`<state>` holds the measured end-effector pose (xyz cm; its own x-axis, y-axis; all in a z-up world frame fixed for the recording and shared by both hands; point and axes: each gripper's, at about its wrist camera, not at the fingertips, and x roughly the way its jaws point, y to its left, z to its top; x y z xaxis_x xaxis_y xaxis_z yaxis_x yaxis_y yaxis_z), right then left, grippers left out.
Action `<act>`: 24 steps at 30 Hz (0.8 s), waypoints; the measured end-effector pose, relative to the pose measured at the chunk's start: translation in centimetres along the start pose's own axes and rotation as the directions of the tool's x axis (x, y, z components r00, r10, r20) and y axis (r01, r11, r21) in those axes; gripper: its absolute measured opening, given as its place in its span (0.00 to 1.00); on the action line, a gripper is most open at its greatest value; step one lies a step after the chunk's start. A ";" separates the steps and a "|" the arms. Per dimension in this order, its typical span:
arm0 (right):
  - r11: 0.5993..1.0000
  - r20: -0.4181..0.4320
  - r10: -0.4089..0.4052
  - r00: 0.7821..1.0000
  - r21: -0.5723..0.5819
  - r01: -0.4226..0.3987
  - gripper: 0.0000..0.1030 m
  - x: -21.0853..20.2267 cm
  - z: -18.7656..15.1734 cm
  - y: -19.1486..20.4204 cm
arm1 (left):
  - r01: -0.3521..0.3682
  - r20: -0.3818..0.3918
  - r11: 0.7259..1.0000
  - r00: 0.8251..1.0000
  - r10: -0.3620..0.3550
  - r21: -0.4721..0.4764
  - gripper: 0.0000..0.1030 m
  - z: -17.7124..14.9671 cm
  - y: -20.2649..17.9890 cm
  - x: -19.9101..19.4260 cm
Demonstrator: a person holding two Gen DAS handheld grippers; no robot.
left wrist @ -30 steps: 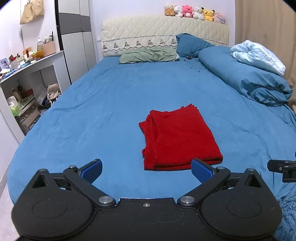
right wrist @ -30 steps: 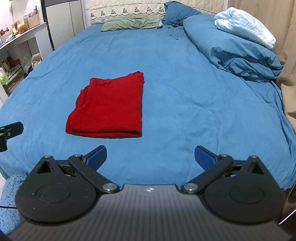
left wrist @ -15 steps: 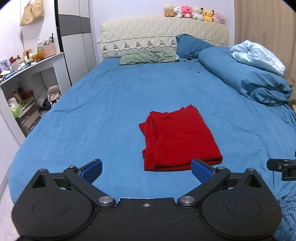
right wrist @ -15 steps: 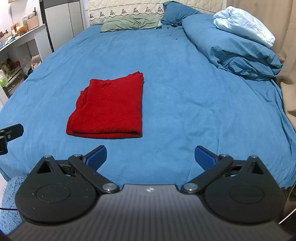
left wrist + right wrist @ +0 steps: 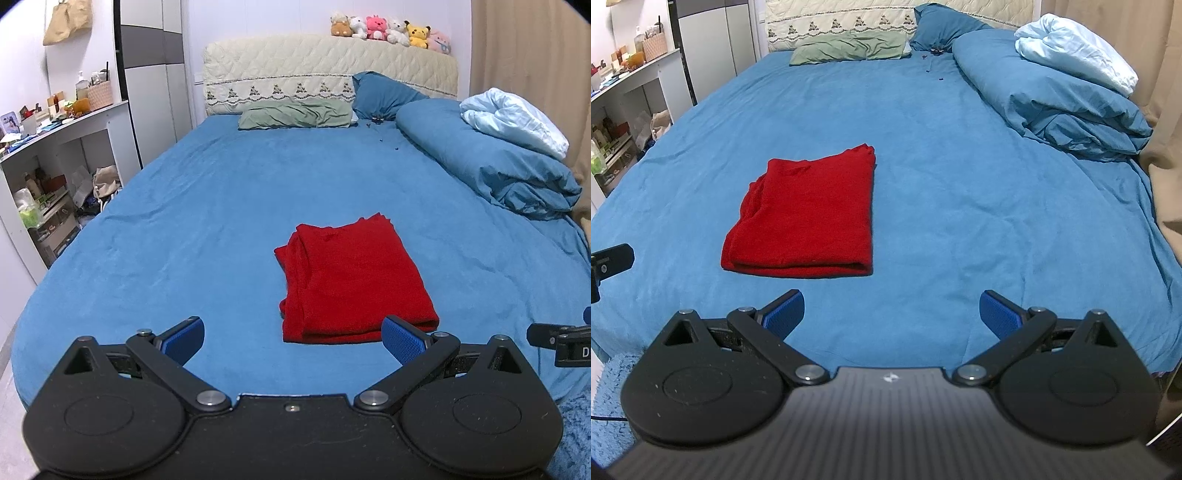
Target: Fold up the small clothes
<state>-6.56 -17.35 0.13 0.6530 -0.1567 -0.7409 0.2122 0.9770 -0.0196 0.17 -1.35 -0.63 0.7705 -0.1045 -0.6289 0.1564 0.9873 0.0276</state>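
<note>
right hand-held gripper (image 5: 561, 341) cut off by frame edge, desk clutter (image 5: 55, 107) too small to identify

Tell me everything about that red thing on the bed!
The red garment looks like soft, fuzzy knit cloth. It is folded into a neat rectangle of several layers, with stacked edges showing on its left side. It lies flat on the blue bedsheet, near the bed's front edge. Only the sheet touches it.

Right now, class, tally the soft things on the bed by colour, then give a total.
Red: 1, folded garment
Green: 1, pillow
Dark blue: 2, pillow and duvet
Light blue: 1, blanket
Total: 5
</note>
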 end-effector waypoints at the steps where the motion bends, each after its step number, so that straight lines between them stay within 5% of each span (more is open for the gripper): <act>1: 1.000 0.000 -0.002 1.000 0.001 0.002 1.00 0.0 0.0 0.1 | -0.002 0.002 1.000 1.000 0.002 -0.001 1.00 0.0 0.0 0.0; 24: 1.000 -0.001 -0.004 1.000 0.002 0.004 1.00 0.0 -0.1 0.4 | -0.022 0.008 0.999 1.000 0.022 0.033 1.00 0.0 -0.5 0.1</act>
<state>-6.52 -16.94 0.10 0.6517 -0.1607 -0.7412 0.2162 0.9761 -0.0216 0.20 -1.86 -0.73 0.7787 -0.0840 -0.6218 0.1596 0.9849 0.0669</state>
